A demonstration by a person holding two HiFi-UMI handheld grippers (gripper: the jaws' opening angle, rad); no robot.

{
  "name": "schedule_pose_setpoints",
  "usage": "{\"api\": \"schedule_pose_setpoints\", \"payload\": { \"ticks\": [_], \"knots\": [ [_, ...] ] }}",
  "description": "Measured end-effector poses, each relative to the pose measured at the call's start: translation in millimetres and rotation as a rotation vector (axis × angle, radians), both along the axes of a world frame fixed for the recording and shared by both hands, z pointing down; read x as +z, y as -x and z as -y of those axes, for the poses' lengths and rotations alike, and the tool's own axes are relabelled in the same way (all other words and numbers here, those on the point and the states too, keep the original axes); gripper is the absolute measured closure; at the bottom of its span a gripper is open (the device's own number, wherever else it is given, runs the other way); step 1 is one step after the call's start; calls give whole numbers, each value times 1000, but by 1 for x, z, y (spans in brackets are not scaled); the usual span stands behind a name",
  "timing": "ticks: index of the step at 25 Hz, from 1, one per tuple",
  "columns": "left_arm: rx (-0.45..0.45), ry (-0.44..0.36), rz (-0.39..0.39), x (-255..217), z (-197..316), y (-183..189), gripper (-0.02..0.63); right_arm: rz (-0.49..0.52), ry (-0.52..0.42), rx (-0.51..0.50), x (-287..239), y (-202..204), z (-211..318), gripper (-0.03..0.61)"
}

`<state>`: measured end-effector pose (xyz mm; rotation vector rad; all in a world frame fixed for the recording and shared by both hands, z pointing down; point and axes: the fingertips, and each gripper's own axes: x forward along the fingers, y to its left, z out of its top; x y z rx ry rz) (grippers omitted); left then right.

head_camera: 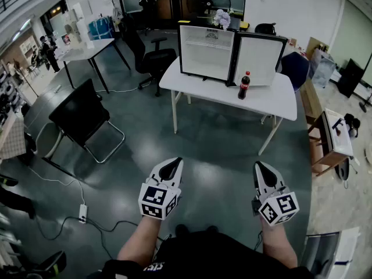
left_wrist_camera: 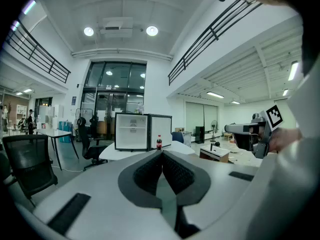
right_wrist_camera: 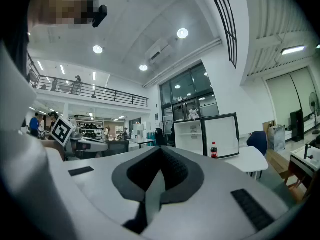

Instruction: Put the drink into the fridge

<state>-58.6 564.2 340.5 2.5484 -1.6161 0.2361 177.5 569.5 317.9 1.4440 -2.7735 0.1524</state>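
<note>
A cola bottle (head_camera: 244,85) with a red cap stands upright on a white table (head_camera: 273,97), just right of a small white fridge (head_camera: 206,52) whose door (head_camera: 258,58) hangs open. The same bottle (left_wrist_camera: 159,143) (right_wrist_camera: 214,150) shows small and far off in both gripper views. My left gripper (head_camera: 172,166) and right gripper (head_camera: 261,170) are held low over the floor, well short of the table. Both are shut, jaws together, with nothing between them.
A black chair (head_camera: 81,118) stands at the left, an office chair (head_camera: 152,57) behind the table's left end. A power strip and cables (head_camera: 82,213) lie on the floor at lower left. A wooden stand (head_camera: 331,141) is at the right.
</note>
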Motion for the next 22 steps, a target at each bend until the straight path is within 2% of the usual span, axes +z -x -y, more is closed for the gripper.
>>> {"api": "schedule_pose_setpoints", "payload": {
  "ticks": [4, 9, 12, 16, 22],
  "knots": [
    [-28, -3, 7, -5, -4, 2, 601, 5, 12, -12, -3, -6, 3, 566],
    [-18, 10, 13, -3, -2, -11, 601, 37, 6, 6, -5, -22, 4, 566],
    [-15, 6, 26, -4, 2, -26, 601, 76, 22, 32, 0, -40, 2, 566],
    [-1, -5, 43, -7, 2, -52, 601, 112, 32, 8, 5, -60, -10, 565],
    [28, 12, 32, 5, -3, -87, 601, 95, 49, 15, 19, -82, -15, 563]
  ]
}}
